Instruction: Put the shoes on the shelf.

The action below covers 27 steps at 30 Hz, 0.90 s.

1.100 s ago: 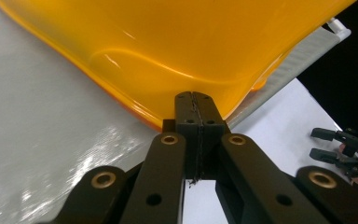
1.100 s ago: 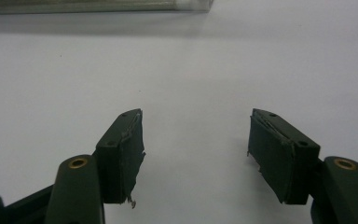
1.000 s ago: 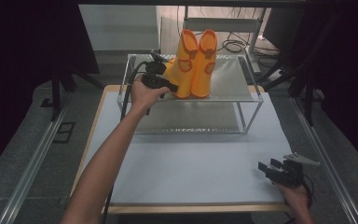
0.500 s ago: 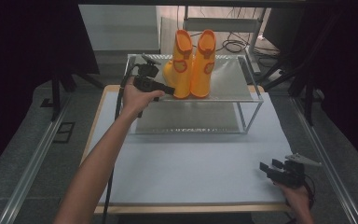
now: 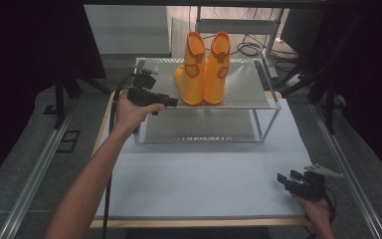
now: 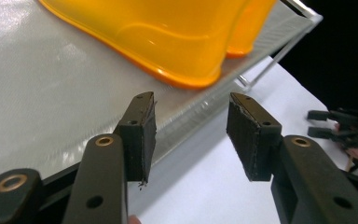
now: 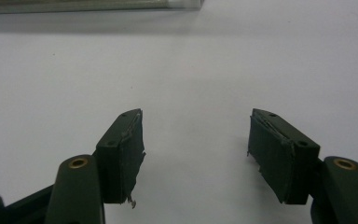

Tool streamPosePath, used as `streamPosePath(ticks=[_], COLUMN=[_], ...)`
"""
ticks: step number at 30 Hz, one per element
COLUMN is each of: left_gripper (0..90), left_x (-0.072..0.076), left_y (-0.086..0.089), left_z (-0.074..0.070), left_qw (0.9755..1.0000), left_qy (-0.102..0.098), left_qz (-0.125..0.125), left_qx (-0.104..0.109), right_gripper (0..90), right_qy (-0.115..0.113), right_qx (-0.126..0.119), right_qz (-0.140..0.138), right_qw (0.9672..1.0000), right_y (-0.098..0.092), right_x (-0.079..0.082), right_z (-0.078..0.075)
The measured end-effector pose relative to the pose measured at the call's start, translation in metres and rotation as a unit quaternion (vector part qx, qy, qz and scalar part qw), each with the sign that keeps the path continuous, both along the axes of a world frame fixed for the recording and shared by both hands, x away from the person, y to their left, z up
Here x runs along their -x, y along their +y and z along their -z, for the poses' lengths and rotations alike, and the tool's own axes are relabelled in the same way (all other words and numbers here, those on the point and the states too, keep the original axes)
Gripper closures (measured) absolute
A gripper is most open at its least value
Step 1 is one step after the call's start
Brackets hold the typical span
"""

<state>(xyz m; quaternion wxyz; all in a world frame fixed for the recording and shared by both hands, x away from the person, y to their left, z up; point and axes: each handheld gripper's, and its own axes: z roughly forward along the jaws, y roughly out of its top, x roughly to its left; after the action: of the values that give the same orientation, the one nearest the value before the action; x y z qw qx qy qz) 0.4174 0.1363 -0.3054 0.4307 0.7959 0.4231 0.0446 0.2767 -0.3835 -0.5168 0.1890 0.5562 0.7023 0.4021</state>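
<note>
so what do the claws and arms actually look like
Both are black handheld tools. The left claw and right claw each have two flat dark pads with frayed edges and brass-coloured rivets. A black cable trails from the left one; a grey three-cornered plate tops the right. Forearms are bare, no sleeves.

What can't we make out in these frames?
- Boots, left gripper view: tops cut off by the upper edge.
- Boots' far sides, high view: turned away from the camera.
- Rack's lower shelf, high view: back part hidden under the upper shelf.
</note>
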Motion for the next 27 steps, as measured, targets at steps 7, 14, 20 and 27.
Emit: streamPosePath(ticks=[7, 14, 20, 27], left_gripper=[53.0, 54.0, 54.6, 54.7], left_x=[0.024, 0.038, 0.053, 0.069], left_y=[0.02, 0.037, 0.049, 0.059], left_z=[-0.001, 0.009, 0.023, 0.041], left_qw=[0.9996, 0.9988, 0.9987, 0.9985], left_qy=[-0.01, -0.006, 0.001, 0.007], left_qz=[0.017, 0.037, 0.045, 0.05], left_qx=[0.018, 0.031, 0.022, 0.019], right_gripper=[35.1, 35.1, 35.1, 35.2], right_qy=[0.0, 0.002, 0.004, 0.003], right_qx=[0.0, 0.002, 0.003, 0.002], right_qz=[0.001, -0.002, -0.002, -0.002], right_qw=[1.0, 1.0, 1.0, 1.0], right_y=[0.001, 0.003, 0.003, 0.003], right_x=[0.0, 0.0, 0.0, 0.0], right_z=[0.0, 0.001, 0.001, 0.001])
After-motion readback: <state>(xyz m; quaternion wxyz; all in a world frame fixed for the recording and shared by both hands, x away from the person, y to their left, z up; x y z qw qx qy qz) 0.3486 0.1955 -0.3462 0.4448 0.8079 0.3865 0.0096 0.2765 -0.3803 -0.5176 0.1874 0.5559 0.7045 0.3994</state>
